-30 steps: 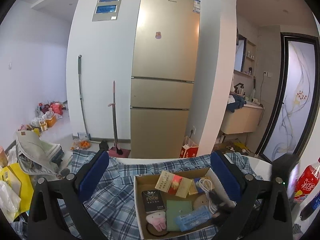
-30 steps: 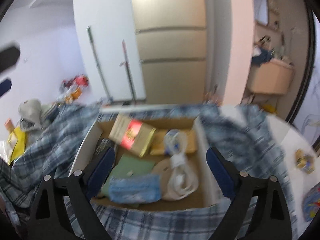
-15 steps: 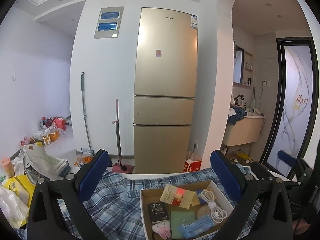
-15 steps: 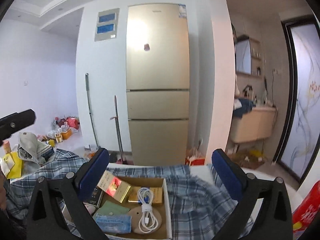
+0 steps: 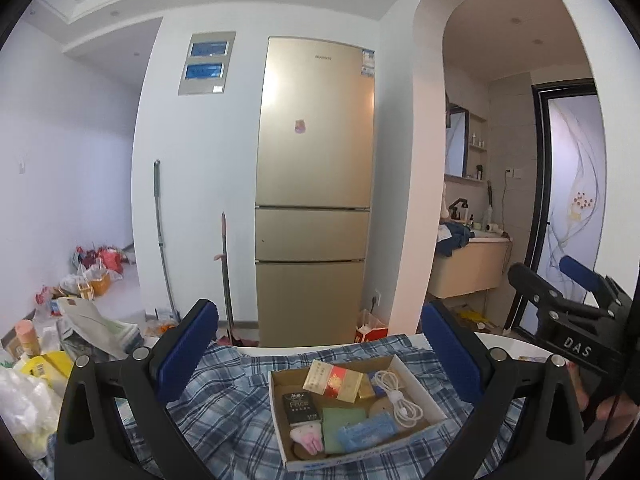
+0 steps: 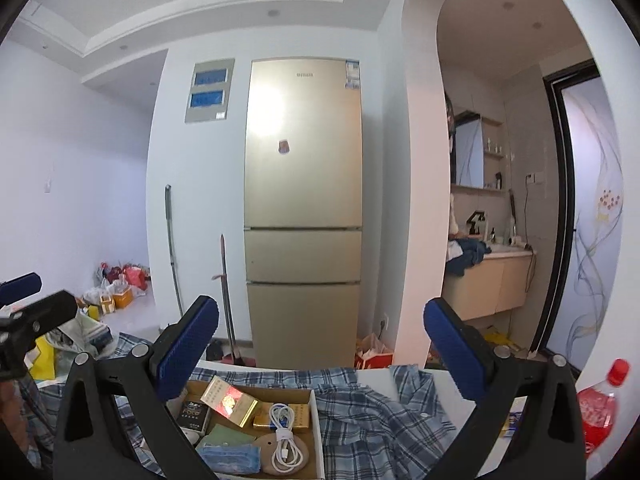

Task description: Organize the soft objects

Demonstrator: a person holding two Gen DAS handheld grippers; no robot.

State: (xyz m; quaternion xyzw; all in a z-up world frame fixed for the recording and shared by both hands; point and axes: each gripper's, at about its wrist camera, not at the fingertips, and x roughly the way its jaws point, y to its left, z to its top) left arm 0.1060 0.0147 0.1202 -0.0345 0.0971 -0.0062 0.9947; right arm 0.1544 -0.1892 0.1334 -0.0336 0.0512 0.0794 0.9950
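Left gripper (image 5: pixel 318 354) jaws wide apart, nothing between them, held above the table pointing roughly level at the fridge (image 5: pixel 314 184). Task thing = blue plaid shirt (image 5: pixel 224 412), spread crumpled over the table, under and around the cardboard box (image 5: pixel 416 376); in the left wrist view the bulk lies at 7 to 8 o'clock of the box. Right gripper (image 6: pixel 320 354) also fully open and empty, likewise aimed level; from its view the shirt (image 6: pixel 384 412) bunches at 3 o'clock of the box (image 6: pixel 316 412), collar or placket fold near 2 o'clock. Handling guess: light, limp, drapes and slides, not fragile; box sits on it so pulling the cloth will likely drag or tip the box. Best hold probably a raised fold or the collar edge on the free side, pinch deep, lift slow. Box holds a white cable (image 6: pixel 282 436), blue packet (image 5: pixel 366 432), pink plush bit (image 5: pixel 307 438). View differences: left wrist shows the whole box interior, the pink plush, the yellow and white bags (image 5: pixel 28 392) at 9 o'clock, and the right gripper's side at 3 o'clock; right wrist shows the shirt's loose right half, bare white tabletop (image 6: pixel 374 380), red bottle (image 6: pixel 598 412) at 4 o'clock, none clear from the left.
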